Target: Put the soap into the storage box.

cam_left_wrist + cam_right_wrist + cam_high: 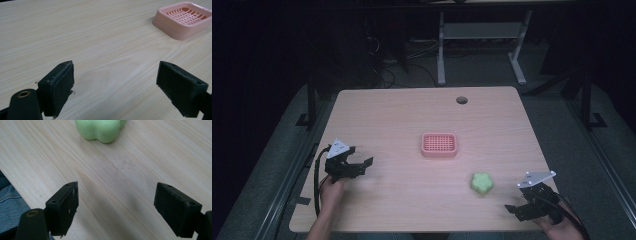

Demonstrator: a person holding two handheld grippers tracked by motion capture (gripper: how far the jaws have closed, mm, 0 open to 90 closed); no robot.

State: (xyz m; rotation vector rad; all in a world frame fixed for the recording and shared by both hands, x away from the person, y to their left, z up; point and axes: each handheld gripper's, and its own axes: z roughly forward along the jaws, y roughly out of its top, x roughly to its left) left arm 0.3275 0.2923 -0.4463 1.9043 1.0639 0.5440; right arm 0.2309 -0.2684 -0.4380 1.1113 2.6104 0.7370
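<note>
1. Right gripper (517, 210), near right corner of the table (412, 115): jaws spread wide, nothing between them. It sits low over bare wood, aimed toward the green soap (481, 183).
2. Green soap, lobed like a flower, lies flat on the table just ahead of the right gripper and apart from it; in the right gripper view it (101, 128) sits ahead of the jaws, left of their midline.
3. Left gripper (362, 166), near left edge: jaws wide apart too, empty, pointing across the table toward the pink dish (439, 145).
4. Pink dish, slotted floor, stands mid-table, well apart from both grippers, beyond and left of the soap; nothing in it.
5. Risks, as judged: the soap looks smooth and rounded, so an off-centre pinch on a lobe may squirt it sideways. The approach is offset, so a jaw could nudge the soap before closing. The dish looks light and may slide if bumped.
</note>
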